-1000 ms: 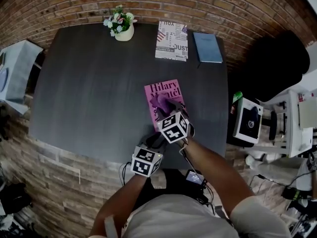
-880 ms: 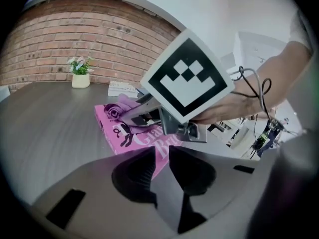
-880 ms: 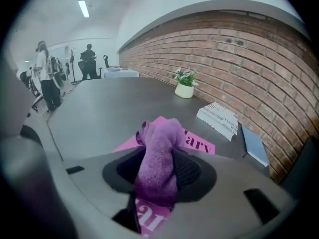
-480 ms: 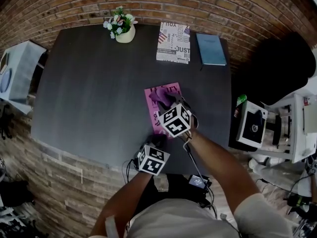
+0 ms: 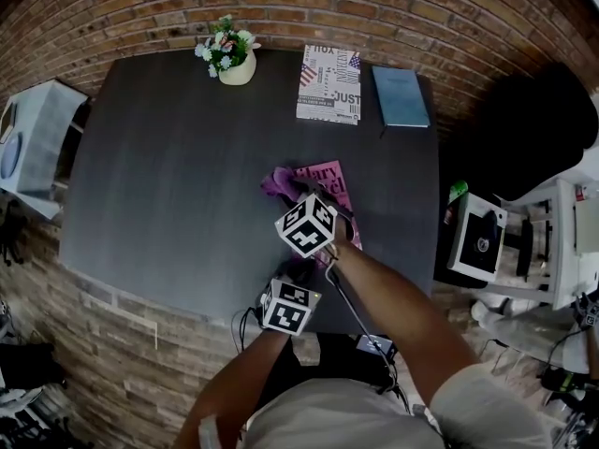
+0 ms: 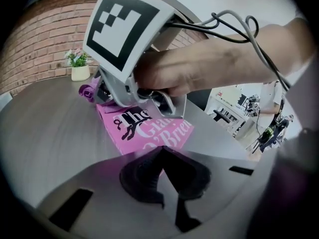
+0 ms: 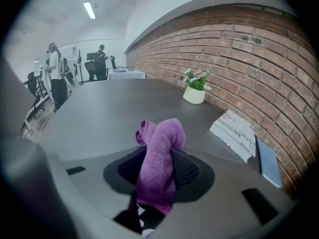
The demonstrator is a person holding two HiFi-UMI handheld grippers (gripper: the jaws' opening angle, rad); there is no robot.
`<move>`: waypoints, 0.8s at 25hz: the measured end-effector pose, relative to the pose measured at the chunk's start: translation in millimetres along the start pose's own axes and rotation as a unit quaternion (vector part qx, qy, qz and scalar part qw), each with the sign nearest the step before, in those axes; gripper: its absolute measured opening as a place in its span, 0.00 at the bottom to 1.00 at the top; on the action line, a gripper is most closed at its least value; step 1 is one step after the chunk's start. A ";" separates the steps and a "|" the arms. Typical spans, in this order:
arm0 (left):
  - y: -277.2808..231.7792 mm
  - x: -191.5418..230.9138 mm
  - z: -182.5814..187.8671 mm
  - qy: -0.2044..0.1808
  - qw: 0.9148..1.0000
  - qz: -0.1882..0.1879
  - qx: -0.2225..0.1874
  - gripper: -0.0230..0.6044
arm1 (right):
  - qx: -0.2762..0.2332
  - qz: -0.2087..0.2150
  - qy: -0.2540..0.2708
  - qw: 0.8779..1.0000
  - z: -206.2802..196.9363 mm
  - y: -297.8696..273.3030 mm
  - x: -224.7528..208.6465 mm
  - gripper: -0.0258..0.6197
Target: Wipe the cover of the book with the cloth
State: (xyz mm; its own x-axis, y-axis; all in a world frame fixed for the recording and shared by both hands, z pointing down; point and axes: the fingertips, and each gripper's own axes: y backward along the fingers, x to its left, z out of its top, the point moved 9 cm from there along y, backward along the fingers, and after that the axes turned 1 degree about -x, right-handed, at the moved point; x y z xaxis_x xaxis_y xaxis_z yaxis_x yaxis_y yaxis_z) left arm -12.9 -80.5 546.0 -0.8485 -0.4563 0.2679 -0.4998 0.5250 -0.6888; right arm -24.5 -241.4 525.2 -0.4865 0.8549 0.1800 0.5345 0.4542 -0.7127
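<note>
Jaws of the left gripper (image 6: pixel 160 152) stood pressed flat together with nothing between them. In its own view their tips sat at the near edge of the pink book (image 6: pixel 149 127); whether they touched the cover we could not tell. That view alone gave us the cover's white and black lettering. Just beyond, it showed the person's right hand (image 6: pixel 199 68) wrapped round the right gripper (image 7: pixel 158 158), low over the far half of the book.

The right gripper view showed what the other two hid: its pads (image 7: pixel 185 169) clamped on a bunched purple cloth (image 7: pixel 160 136) that stood up between them. Those jaws had just been closing on it.

Only the head view told us where the cloth lay, at the book's far left corner, spilling off the cover onto the dark table (image 5: pixel 168 157). The book lay flat toward the table's near right side.

Well apart, along the far edge, lay a printed book (image 5: pixel 329 82) with a blue book (image 5: pixel 401 96) just beside it. A flower pot (image 5: pixel 229 56) stood to their left, before the brick wall (image 5: pixel 393 12). Farthest off, the right gripper view caught people (image 7: pixel 54 76) standing at the room's end.
</note>
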 end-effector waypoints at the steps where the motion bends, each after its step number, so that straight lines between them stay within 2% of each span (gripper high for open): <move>1: -0.2 0.0 -0.6 0.005 1.000 0.001 0.002 0.05 | 0.001 -0.002 -0.007 1.000 -1.0 0.3 -4.5 0.26; 10: 2.3 -0.5 2.1 0.022 1.000 0.009 -0.008 0.05 | 0.008 -0.050 -0.066 0.997 -32.4 17.6 -53.4 0.26; 20: 1.7 -1.2 2.0 0.022 1.000 0.011 -0.009 0.05 | 0.034 -0.096 -0.082 0.991 -61.7 39.7 -86.2 0.26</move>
State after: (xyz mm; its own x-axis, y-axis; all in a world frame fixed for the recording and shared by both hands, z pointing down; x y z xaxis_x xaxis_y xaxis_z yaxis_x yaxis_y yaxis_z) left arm -12.3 -80.5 543.2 -0.8657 -0.4134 0.2820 -0.4839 0.5478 -0.6825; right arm 81.3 -281.6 523.2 -0.6840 0.6991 0.2084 0.3751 0.5820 -0.7215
